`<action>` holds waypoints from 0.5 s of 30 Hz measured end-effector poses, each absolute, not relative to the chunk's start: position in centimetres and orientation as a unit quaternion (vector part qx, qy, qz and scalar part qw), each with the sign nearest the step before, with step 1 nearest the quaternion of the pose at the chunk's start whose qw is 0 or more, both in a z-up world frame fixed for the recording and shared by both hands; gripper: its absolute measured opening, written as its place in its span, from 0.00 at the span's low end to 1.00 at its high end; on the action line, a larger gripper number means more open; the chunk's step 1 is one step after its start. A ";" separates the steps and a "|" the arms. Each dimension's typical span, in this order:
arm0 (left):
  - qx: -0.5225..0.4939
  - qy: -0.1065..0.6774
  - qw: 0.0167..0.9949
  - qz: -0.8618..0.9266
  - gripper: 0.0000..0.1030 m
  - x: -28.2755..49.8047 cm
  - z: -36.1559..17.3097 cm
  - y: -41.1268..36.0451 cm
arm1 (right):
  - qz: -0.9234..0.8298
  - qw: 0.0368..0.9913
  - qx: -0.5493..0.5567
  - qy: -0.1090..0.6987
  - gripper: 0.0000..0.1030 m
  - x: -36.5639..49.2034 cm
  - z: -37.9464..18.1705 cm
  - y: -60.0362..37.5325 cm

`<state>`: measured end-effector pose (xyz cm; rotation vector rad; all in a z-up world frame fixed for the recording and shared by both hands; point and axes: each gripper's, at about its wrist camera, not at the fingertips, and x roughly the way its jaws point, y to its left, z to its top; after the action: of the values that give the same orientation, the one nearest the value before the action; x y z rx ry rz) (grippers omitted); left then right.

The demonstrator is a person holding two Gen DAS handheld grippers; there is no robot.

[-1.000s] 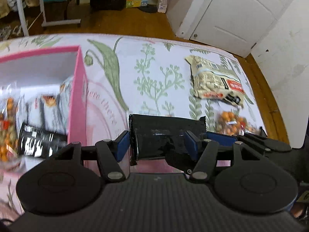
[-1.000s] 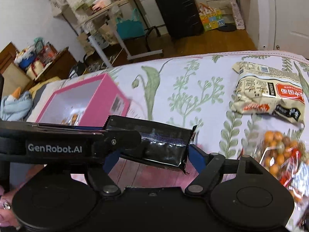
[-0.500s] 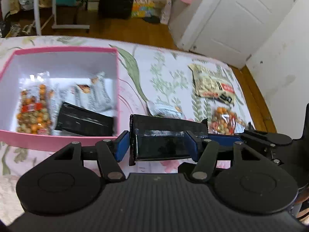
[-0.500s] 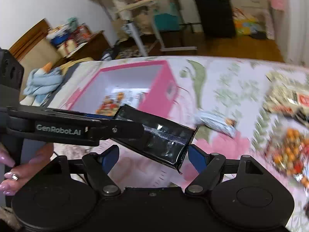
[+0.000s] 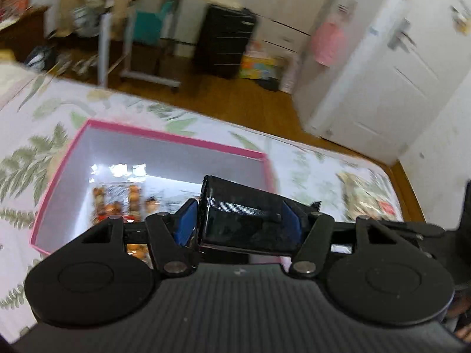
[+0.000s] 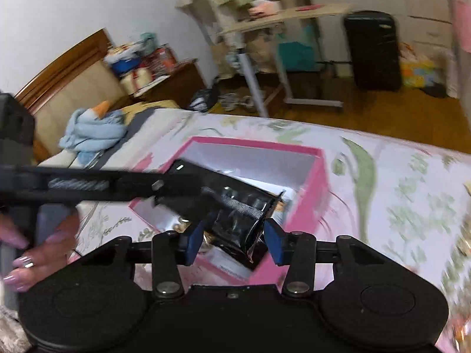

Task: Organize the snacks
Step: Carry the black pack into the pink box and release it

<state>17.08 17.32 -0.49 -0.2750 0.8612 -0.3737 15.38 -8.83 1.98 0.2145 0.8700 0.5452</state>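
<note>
Left wrist: my left tongs (image 5: 240, 225) are clenched across the black foil packet (image 5: 250, 223), hanging over the pink box (image 5: 176, 139) on the bed (image 5: 26, 135); it reads as light, crinkly and slick, so I'd grip the flat middle, not the crimped end. Right wrist: right tongs (image 6: 234, 242) are closing with the packet's (image 6: 235, 220) end between them, pads apparently not pressing yet, while the left gripper's arm (image 6: 88, 182) crosses in front and snacks already in the box (image 6: 321, 182) crowd the drop
</note>
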 end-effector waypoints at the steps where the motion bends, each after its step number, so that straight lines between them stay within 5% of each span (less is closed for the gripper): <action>1: -0.147 0.418 0.879 -0.179 0.59 17.6 -1.3 17.7 | 0.259 0.865 0.099 0.418 0.50 15.9 1.5 -8.3; 15: -0.176 0.445 0.871 -0.109 0.62 21.4 -7.9 17.5 | 0.200 0.883 0.020 0.425 0.56 19.3 -2.1 -5.4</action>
<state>21.42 17.51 -7.95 -0.3685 0.9310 -0.2270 19.30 -5.40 -2.07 0.0417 0.8845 0.4158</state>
